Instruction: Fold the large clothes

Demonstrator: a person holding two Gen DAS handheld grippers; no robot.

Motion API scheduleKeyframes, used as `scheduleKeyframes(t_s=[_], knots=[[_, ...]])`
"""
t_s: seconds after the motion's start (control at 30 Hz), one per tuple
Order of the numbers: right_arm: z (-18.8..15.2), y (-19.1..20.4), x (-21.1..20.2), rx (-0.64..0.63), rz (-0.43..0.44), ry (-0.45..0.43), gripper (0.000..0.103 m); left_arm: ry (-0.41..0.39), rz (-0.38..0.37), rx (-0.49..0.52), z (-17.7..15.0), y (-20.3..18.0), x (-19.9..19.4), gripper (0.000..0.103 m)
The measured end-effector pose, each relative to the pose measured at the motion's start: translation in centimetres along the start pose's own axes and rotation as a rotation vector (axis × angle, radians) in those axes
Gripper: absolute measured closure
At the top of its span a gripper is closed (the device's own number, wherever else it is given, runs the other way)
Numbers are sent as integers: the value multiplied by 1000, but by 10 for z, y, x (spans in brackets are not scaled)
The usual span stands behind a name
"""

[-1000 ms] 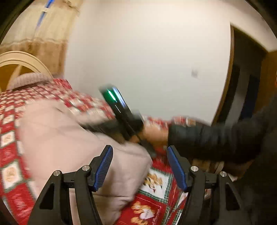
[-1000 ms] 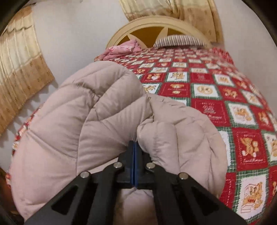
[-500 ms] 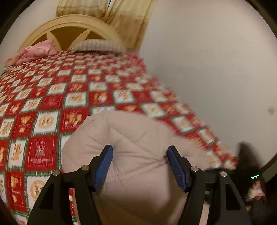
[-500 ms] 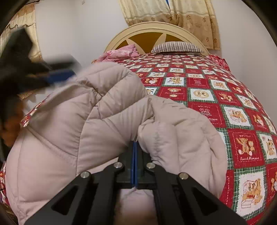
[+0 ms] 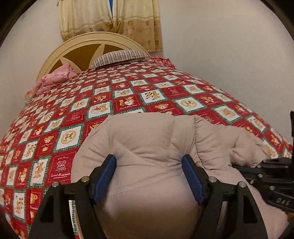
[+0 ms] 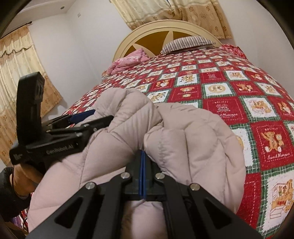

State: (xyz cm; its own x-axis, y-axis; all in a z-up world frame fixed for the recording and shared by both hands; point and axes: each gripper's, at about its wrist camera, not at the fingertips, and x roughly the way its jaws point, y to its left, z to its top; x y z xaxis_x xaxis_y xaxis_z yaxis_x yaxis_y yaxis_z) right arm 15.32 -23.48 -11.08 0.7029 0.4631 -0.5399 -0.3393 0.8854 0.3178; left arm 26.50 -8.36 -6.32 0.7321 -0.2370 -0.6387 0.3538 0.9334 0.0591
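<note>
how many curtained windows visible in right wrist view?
2. One set of pale yellow patterned curtains hangs behind the cream arched wooden headboard at top centre; another set of yellow curtains hangs on the left wall. More may lie out of frame.

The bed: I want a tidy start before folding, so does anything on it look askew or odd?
Only the puffy jacket, bunched in a heap at the near edge of the quilt rather than flat. The pink blanket is crumpled by the headboard. Nothing is spilled or damaged.
</note>
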Motion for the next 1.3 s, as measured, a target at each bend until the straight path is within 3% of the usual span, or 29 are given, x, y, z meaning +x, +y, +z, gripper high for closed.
scheduleKeyframes(t_s=[0.13,0.2,0.23,0.27,0.3,0.33,0.37,0.43,0.6,0.7,0.8,0.87,0.93,1.0,1.1,1.17,1.2,1.3], knots=[[12,-4,-10,28,40,52,98,18,19,26,-1,1,0,28],[21,-9,-31,80,40,52,86,20,27,31,-1,-1,0,28],[25,-11,-50,118,51,25,62,22,28,32,-1,0,0,28],[27,-13,-69,145,57,-9,31,24,28,33,-1,-1,1,28],[27,-14,-93,169,41,-64,11,26,30,35,-1,-1,1,28],[26,-13,-109,179,23,-101,6,27,32,36,-1,-1,1,28],[25,-11,-122,181,11,-128,4,26,34,38,-1,-2,1,28],[22,-4,-131,166,-4,-103,4,23,43,44,-1,-4,0,28],[7,-9,-89,209,-96,46,4,11,62,56,-1,-6,-3,28],[-7,-32,-49,370,23,136,0,13,59,50,0,-4,-2,28],[-19,-46,-20,431,136,190,0,11,30,27,0,1,-3,27],[-22,-47,-20,415,155,164,0,7,-31,-1,0,9,-6,26],[-23,-37,-22,319,148,167,0,1,-127,-31,0,23,-16,26],[-28,-33,-24,260,139,154,0,-62,-205,-146,-6,57,-43,26],[-33,-37,-29,240,140,108,6,-176,-217,-386,-29,123,-87,26],[-36,-39,-32,234,146,86,10,-164,-225,-522,-50,158,-99,26],[-37,-39,-33,234,148,81,12,-140,-278,-573,-60,169,-99,26],[-36,-37,-32,224,150,75,16,-70,-373,-580,-75,160,-85,26]])
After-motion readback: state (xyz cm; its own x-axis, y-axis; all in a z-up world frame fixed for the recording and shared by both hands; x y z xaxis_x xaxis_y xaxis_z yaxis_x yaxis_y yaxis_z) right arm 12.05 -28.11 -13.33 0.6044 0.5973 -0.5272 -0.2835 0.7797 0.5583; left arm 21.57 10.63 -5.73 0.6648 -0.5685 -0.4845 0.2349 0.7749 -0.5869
